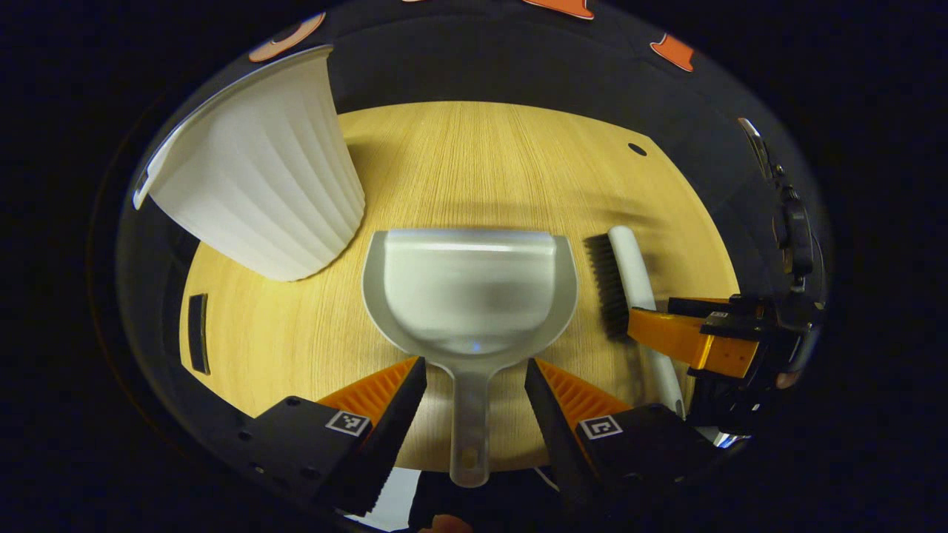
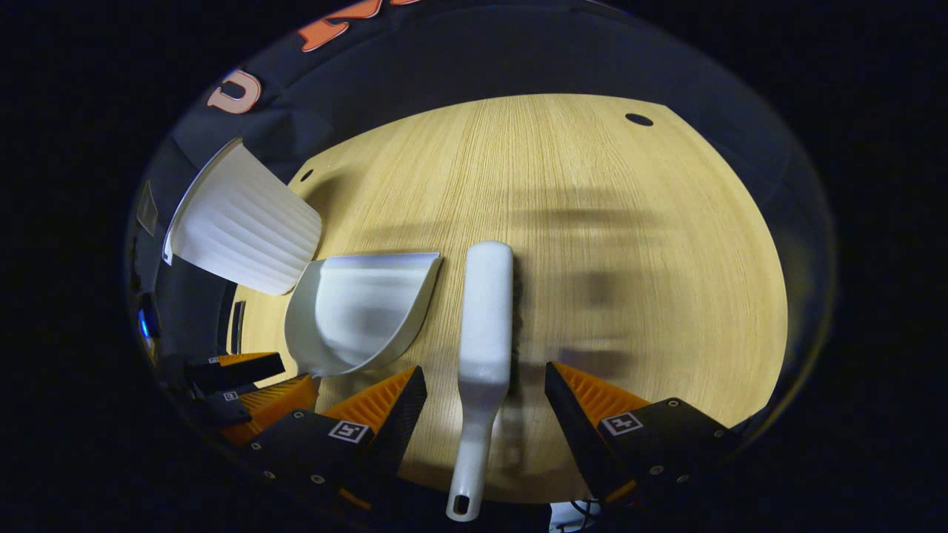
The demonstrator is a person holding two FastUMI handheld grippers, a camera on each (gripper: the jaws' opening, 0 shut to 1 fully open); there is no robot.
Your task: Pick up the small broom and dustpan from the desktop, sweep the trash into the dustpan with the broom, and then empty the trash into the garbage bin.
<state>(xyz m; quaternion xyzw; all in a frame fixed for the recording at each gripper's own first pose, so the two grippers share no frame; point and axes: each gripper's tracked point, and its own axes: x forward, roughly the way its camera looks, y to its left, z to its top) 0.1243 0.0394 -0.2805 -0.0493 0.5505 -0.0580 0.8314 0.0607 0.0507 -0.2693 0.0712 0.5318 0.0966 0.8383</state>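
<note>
A pale grey dustpan [image 1: 470, 292] lies flat on the wooden desktop [image 1: 474, 163], its handle pointing back between the fingers of my left gripper [image 1: 475, 374], which is open and apart from it. To its right lies the small white broom [image 1: 629, 274] with dark bristles. In the right gripper view the broom [image 2: 485, 333] lies lengthwise, handle toward me, between the fingers of my open right gripper [image 2: 485, 385], which do not touch it. The dustpan [image 2: 359, 311] sits just left of the broom. No trash is visible on the desktop.
A white ribbed garbage bin [image 1: 259, 163] stands at the back left of the desktop, also the bin [image 2: 241, 218] beyond the dustpan. The right gripper [image 1: 711, 337] hovers by the broom. The left gripper [image 2: 244, 381] shows at the lower left.
</note>
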